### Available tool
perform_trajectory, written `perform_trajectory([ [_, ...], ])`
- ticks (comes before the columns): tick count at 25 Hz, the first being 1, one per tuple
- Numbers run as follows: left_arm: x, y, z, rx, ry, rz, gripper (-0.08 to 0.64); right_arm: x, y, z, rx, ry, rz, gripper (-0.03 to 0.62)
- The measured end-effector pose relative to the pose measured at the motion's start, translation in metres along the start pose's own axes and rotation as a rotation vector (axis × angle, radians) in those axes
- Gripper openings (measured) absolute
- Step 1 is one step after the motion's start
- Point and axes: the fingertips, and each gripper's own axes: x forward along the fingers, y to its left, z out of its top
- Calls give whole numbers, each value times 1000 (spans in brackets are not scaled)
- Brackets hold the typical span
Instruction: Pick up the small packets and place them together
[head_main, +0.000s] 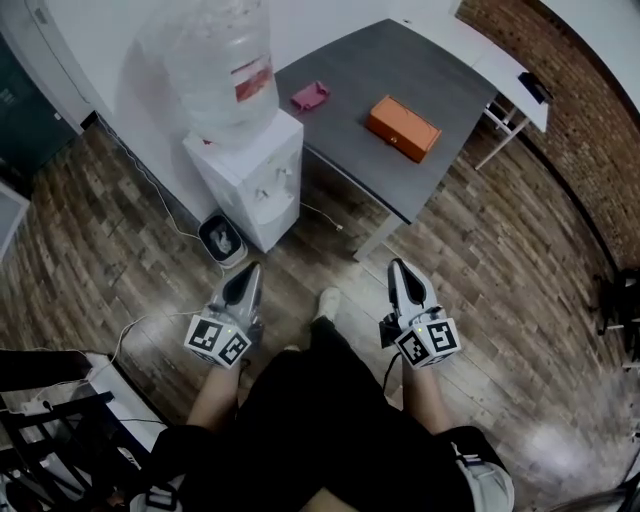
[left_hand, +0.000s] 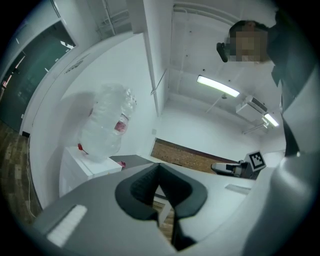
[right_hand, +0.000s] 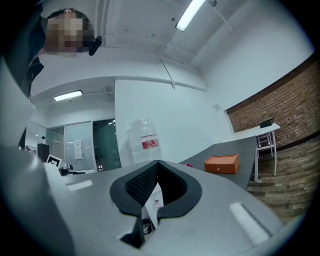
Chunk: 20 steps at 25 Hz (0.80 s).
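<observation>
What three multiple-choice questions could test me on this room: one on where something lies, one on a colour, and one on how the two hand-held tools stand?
1. Where does the orange box lie?
A. in a drawer
B. on the grey table
C. on a shelf

2. What colour is the small packet on that table?
A. pink
B. green
C. blue

3. How do the left tool and the right tool stand?
A. both wide open
B. each clamped on a packet
C. both shut, holding nothing

Answers: 1 B, the head view shows the box resting on the tabletop. 2 A, the packet shows pink against the grey top. 3 C, each tool's own view shows its jaws meeting with nothing between them.
</observation>
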Motion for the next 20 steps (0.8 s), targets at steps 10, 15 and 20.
perform_trajectory([
  [10, 118, 32, 29, 85, -14, -1, 0, 123, -65, 31, 11, -49, 89, 2],
  [15, 173, 38, 27, 93, 0, -11, 0, 154, -102, 41, 11, -52, 94, 2],
  [20, 226, 34, 21, 116, 35, -69, 0, 150, -147, 49, 13, -71, 5, 2],
])
